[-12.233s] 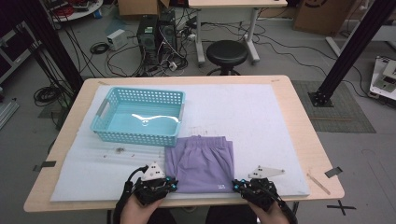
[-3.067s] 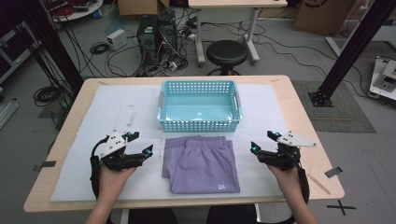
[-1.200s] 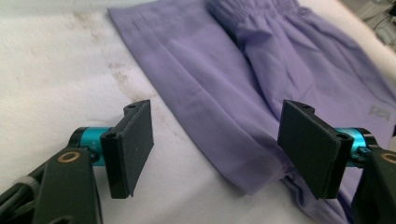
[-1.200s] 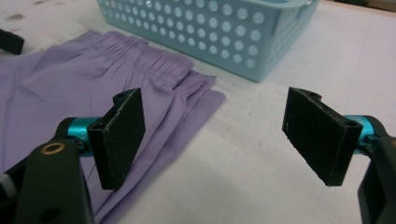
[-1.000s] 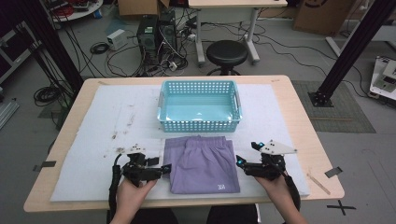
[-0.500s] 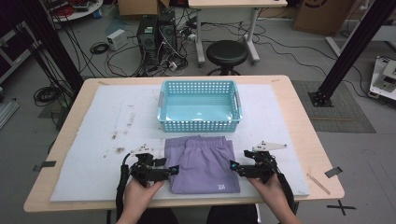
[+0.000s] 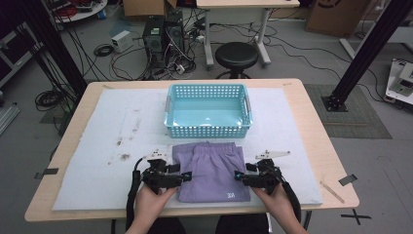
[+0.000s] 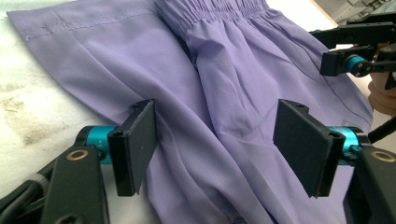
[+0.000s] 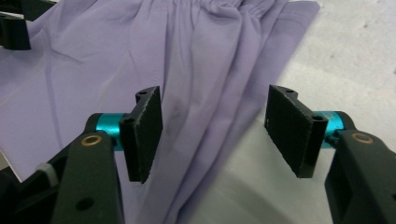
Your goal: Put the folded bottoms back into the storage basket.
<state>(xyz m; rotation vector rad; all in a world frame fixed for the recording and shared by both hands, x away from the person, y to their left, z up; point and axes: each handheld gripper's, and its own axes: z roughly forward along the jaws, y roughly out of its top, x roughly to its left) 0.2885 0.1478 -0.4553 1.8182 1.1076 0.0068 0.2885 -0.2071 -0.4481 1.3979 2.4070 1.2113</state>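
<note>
- Shorts: lilac, folded flat on the counter's white mat, just in front of the basket. Thin woven cloth, gathered elastic waistband, stitched hems; probably light, limp and prone to unfolding.
- Hold: best pinched at both side edges, through all layers.
- Left gripper: jaws spread wide over the left edge, clasping nothing.
- Right gripper: jaws likewise spread, straddling the right edge.
- Basket: turquoise plastic lattice, rigid, empty.

a light blue basket sits on the white mat near the table's far edge. a black stool and computer tower stand beyond.
</note>
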